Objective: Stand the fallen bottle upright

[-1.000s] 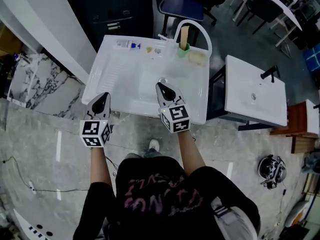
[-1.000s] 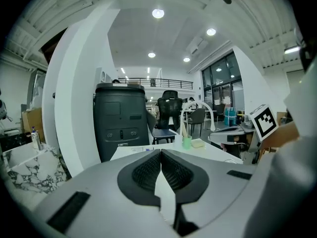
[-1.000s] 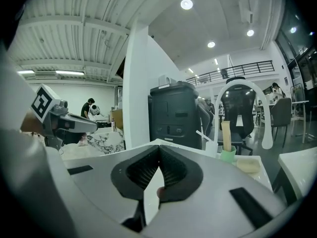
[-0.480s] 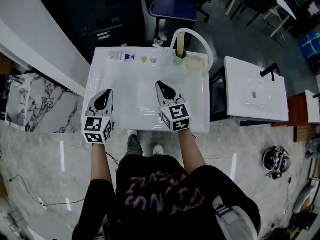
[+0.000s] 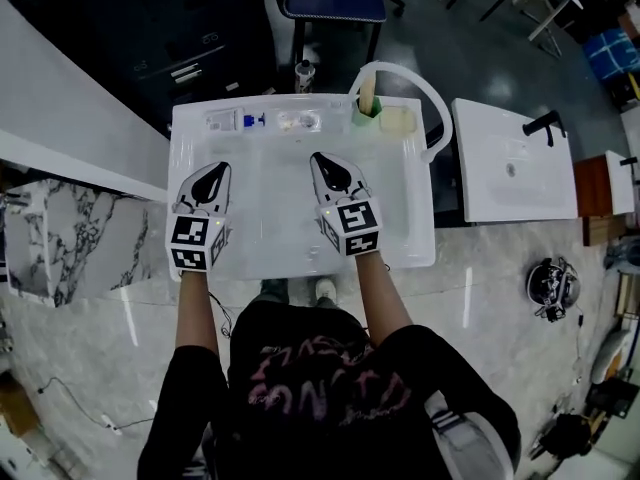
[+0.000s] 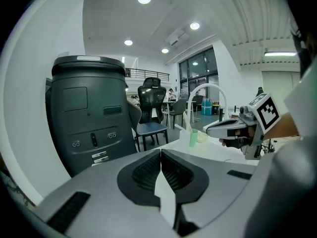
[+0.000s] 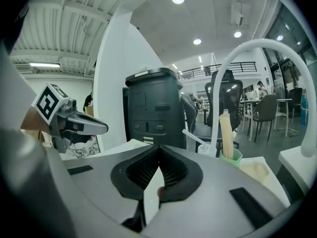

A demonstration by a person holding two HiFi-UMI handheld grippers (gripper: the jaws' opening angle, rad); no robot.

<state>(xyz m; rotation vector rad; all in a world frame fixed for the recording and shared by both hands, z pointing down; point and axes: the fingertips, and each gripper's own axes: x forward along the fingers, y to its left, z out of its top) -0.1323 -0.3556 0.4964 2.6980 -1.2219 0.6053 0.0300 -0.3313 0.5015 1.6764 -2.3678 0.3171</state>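
A small clear bottle [image 5: 228, 120] with a blue cap lies on its side on the back ledge of the white basin [image 5: 410, 243], at the far left. My left gripper [image 5: 213, 171] is shut and empty over the basin's left part, short of the bottle. My right gripper [image 5: 325, 160] is also shut and empty, over the middle of the basin. In the left gripper view the left gripper [image 6: 160, 157] has its jaws together, and the right gripper [image 6: 233, 128] shows at the right. The right gripper view shows the right gripper [image 7: 158, 165] closed. The bottle is hidden in both gripper views.
On the ledge stand a green cup [image 5: 366, 106] with a pale stick and a yellowish sponge [image 5: 397, 120], with small clear items [image 5: 298, 121] between them and the bottle. A white arched faucet [image 5: 420, 88] rises at the back right. A second basin [image 5: 510, 163] stands to the right.
The person has stepped up to the basin. Both grippers, still shut, have moved forward from its front edge to over the bowl, nearer the back ledge.
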